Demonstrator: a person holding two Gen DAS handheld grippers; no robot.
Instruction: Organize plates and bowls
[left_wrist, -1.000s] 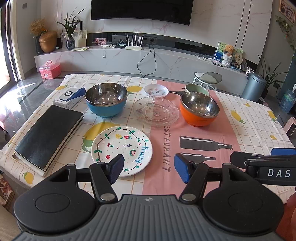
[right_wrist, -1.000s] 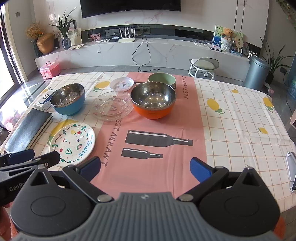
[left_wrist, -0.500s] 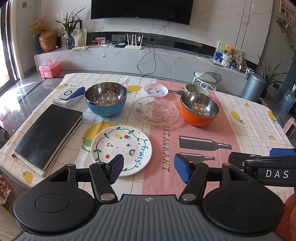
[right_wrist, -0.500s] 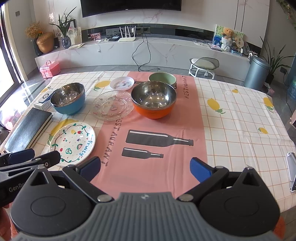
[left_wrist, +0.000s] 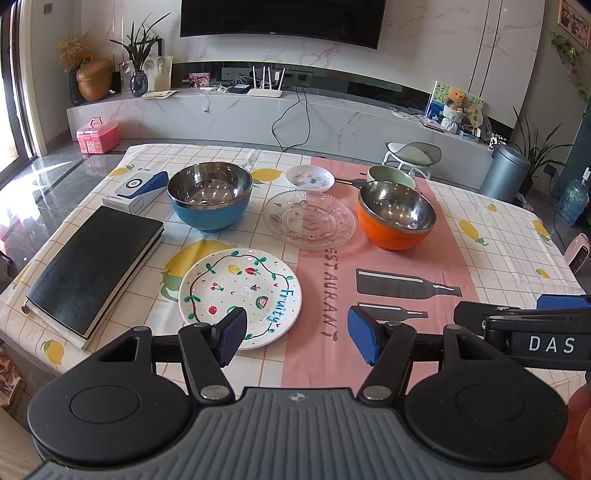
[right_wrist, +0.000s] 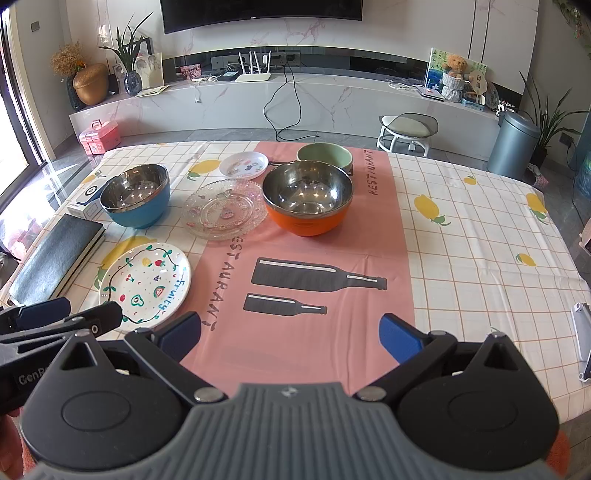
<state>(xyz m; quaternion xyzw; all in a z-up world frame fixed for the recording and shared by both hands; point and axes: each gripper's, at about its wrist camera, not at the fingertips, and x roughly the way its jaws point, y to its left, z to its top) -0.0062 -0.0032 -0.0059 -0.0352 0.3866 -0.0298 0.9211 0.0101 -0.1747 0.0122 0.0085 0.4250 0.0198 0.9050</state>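
We hold the left gripper (left_wrist: 295, 334) and the right gripper (right_wrist: 290, 334) above the near edge of the surface (right_wrist: 480, 236), both with jaws spread wide and nothing between them. Ahead of us the fruit-painted plate (left_wrist: 240, 297) lies nearest on the left, with the blue bowl (left_wrist: 209, 201), glass plate (left_wrist: 309, 220) and orange bowl (left_wrist: 396, 219) in a row behind it. The small white dish (left_wrist: 310, 178) and green bowl (left_wrist: 391, 175) sit farthest back.
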